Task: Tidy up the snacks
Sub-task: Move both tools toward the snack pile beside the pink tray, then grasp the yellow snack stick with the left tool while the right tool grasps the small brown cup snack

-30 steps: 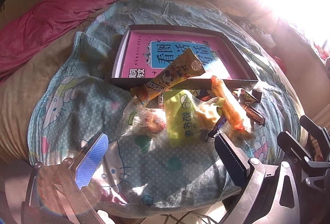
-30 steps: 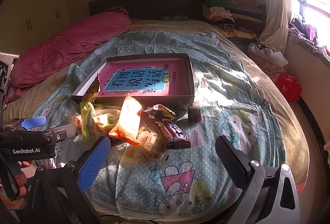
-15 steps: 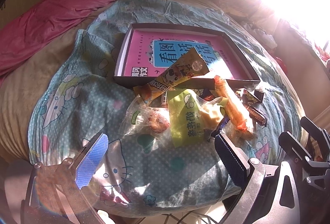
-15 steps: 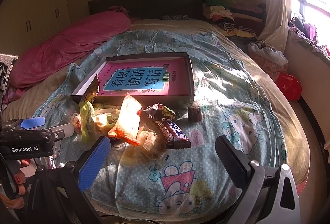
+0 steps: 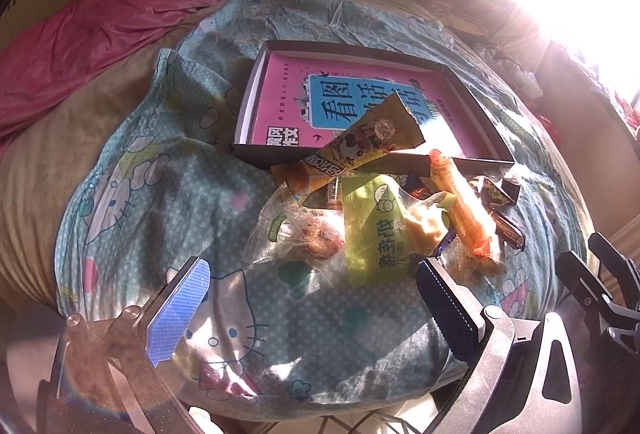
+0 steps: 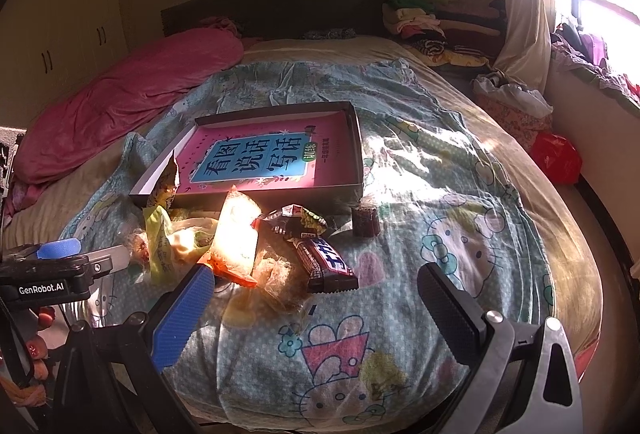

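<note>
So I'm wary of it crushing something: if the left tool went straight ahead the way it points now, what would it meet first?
Probably the green packet, or the clear-wrapped snack beside it; both lie just ahead of the open left tool on the blanket. Depth is hard to judge in this view.

Snack pile (image 6: pixel 256 250) on quilt (image 6: pixel 440 202), box (image 6: pixel 256 158) behind

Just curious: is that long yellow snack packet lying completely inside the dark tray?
No, the long yellow snack packet leans across the dark tray's front rim.
</note>
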`<state>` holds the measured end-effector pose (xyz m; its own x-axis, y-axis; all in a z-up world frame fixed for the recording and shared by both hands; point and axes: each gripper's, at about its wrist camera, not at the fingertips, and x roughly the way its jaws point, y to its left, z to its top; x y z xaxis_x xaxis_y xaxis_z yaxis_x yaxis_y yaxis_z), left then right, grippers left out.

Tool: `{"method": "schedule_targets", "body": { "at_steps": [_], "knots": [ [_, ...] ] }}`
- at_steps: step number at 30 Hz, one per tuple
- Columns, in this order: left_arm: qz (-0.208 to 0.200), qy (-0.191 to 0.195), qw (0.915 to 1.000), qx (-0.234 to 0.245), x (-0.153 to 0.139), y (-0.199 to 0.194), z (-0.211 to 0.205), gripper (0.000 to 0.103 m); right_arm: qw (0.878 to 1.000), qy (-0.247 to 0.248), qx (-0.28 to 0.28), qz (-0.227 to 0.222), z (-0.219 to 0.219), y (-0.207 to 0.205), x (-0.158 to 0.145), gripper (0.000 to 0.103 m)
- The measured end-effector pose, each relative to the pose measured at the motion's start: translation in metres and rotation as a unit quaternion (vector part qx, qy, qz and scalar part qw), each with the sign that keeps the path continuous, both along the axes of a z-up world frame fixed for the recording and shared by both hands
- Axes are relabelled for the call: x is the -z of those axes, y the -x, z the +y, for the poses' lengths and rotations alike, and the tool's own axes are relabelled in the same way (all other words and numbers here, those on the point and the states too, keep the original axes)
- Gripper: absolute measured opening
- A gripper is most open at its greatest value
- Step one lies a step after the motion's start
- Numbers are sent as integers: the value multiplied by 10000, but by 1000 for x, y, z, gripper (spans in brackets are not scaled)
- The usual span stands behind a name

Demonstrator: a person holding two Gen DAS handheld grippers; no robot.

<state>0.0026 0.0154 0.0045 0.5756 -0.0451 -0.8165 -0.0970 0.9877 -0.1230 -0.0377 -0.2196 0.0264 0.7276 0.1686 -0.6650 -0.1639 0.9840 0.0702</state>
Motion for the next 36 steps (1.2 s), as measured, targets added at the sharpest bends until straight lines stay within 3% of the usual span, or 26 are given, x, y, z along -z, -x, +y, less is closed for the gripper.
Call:
{"method": "schedule_targets", "body": {
  "at_steps": [16,30,36],
  "knots": [
    [12,122,9990,-433,1,-12,37,103,10000,-48,-11,21,-2,-6,4,103],
    [-37,-267,9995,146,1,-52,12,103,9990,-278,331,75,-27,-35,9,103],
    [-255,-426,9984,258,-8,-63,3,103,9983,-361,448,70,-39,-56,12,103]
  ]
}}
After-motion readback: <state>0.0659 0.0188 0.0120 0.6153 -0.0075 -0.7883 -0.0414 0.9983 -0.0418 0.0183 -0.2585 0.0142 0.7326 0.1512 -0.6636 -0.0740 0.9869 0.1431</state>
